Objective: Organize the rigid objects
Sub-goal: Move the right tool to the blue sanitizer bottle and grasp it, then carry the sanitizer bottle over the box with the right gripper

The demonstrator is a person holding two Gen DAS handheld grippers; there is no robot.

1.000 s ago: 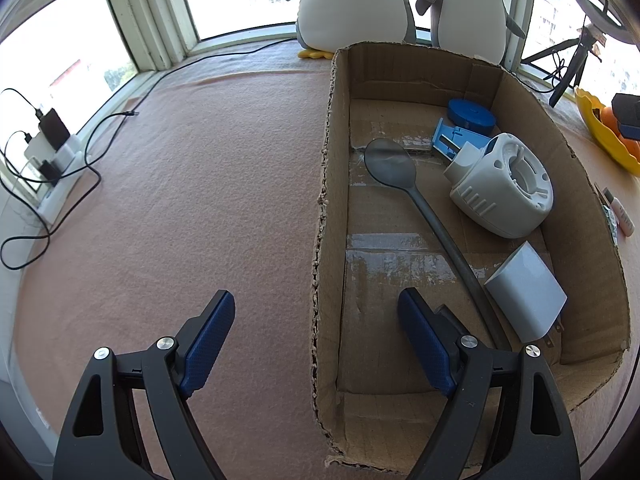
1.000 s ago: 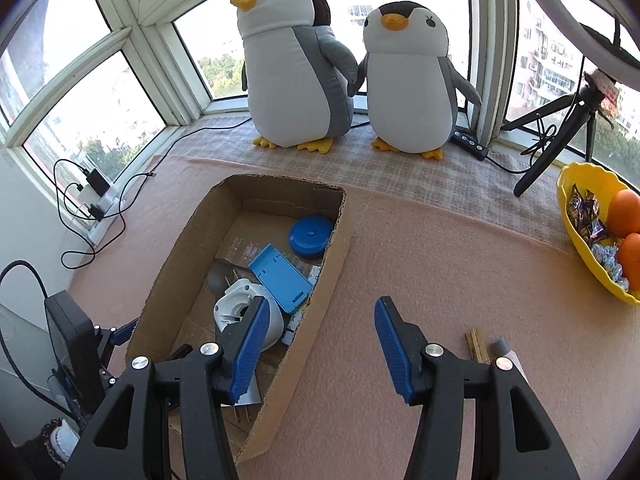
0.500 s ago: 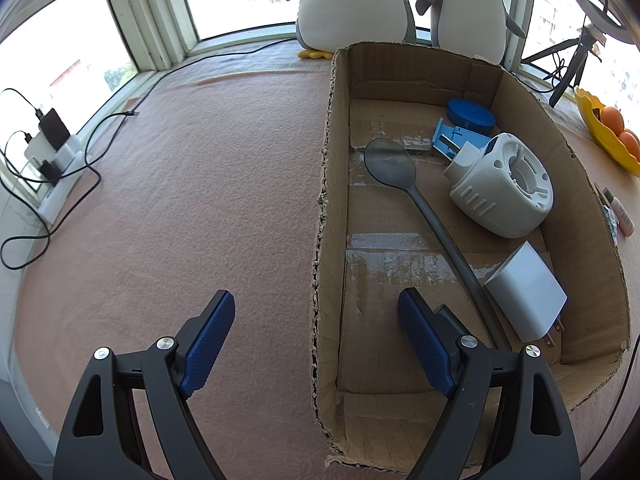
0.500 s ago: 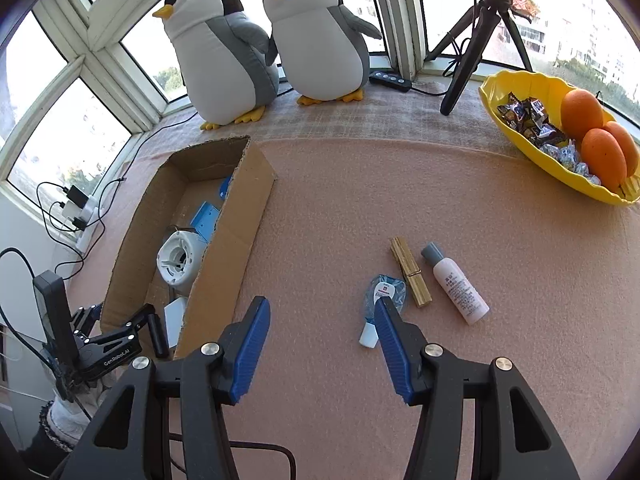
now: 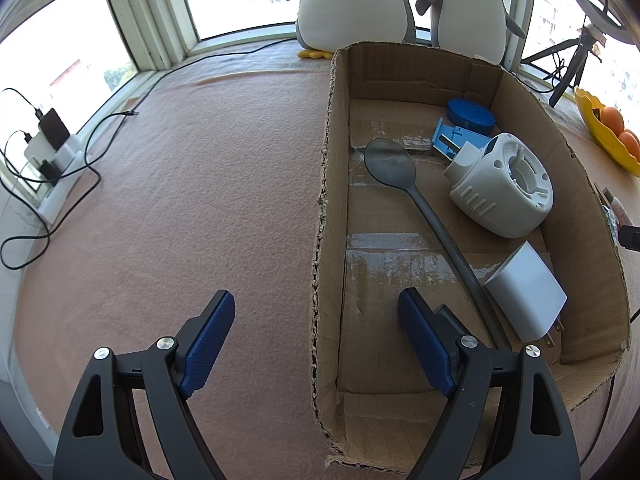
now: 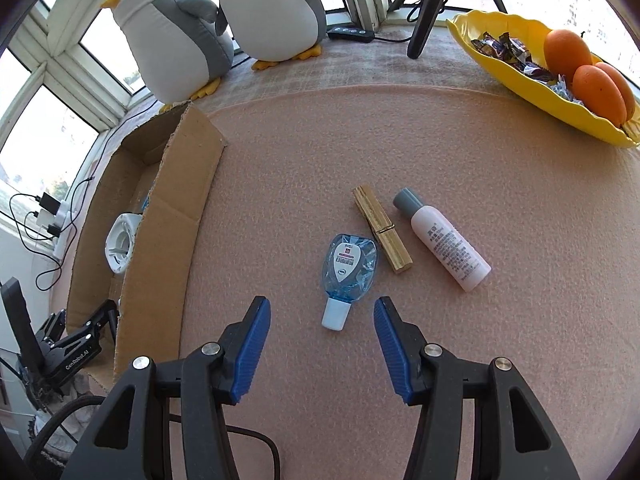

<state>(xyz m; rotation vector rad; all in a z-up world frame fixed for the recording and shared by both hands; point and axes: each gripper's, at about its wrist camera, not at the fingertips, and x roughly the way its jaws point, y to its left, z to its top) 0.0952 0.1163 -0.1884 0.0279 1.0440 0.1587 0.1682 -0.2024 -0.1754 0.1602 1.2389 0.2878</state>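
Note:
A cardboard box [image 5: 326,208] lies on the pink felt and holds a grey spoon [image 5: 404,176], a white round device [image 5: 502,186], a white charger [image 5: 526,292], a blue clip [image 5: 452,140] and a blue disc [image 5: 470,114]. My left gripper [image 5: 316,338] is open and empty, straddling the box's left wall. My right gripper [image 6: 320,338] is open and empty, just short of a small blue bottle [image 6: 348,270] with a white cap. A gold clip [image 6: 382,228] and a white bottle with grey cap [image 6: 446,242] lie beside it. The box also shows in the right wrist view [image 6: 168,220].
Two plush penguins [image 6: 224,20] stand at the window behind the box. A yellow bowl [image 6: 516,76] with oranges and sweets sits far right, a tripod leg [image 6: 426,20] behind it. Chargers and cables [image 5: 52,148] lie at the left edge.
My right gripper has swung right, away from the box, and come down toward the small blue bottle on the felt. My left gripper has not moved.

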